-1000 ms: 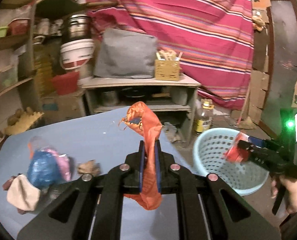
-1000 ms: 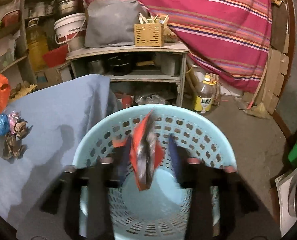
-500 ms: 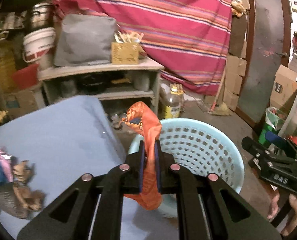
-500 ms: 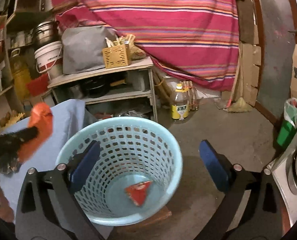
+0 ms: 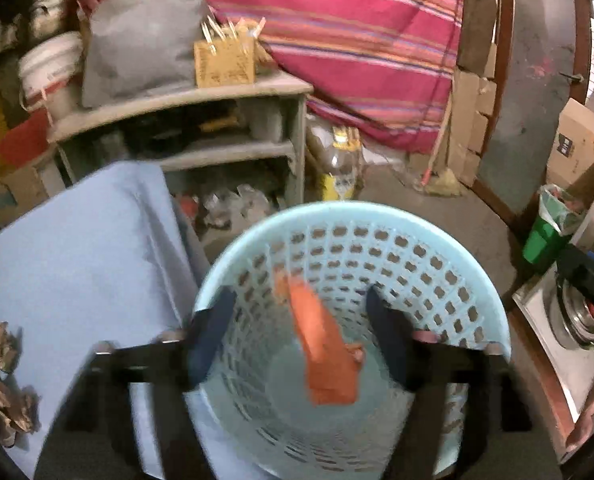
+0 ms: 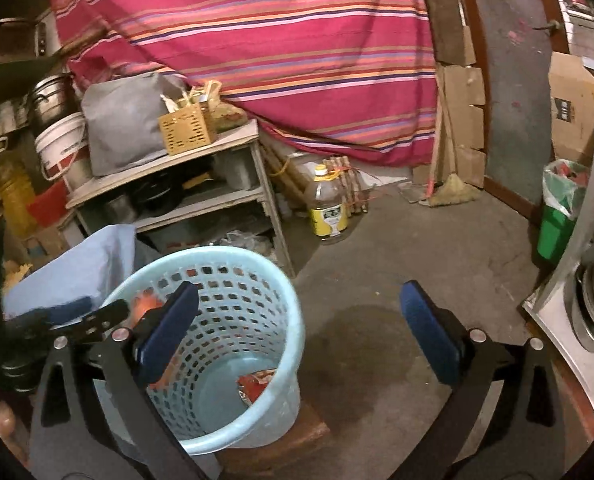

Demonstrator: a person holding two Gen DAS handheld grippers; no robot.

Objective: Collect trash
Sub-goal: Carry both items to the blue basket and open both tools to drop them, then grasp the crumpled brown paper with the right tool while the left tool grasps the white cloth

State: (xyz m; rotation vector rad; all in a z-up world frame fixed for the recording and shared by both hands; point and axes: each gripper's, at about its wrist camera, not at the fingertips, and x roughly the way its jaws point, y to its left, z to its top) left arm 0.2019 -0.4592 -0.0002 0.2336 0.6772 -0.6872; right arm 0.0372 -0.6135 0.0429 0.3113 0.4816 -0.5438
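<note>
Dropping into the light blue basket (image 5: 449,240), the orange wrapper (image 5: 325,344) hangs in the air between the 2 blue pads of the left gripper (image 5: 297,332). Those jaws are opening and neither pad touches the wrapper now. It sits just above the basket's floor, inside the rim.

The right gripper (image 6: 297,328) is beside the basket, over the bare floor, with its fingers (image 6: 429,332) spread very wide and nothing between them. 1 red wrapper (image 6: 253,386) already lies at the bottom of the basket.

More trash (image 5: 1,380) waits on the blue cloth (image 5: 77,248) next to the basket: small crumpled brown bits and something pink at the edge of the view. These look very light, soft and thin, so they will squash flat and not break. I think a pinch on a raised fold or a bunched corner works best, since flat film is slippery and hard to lift off cloth.
</note>
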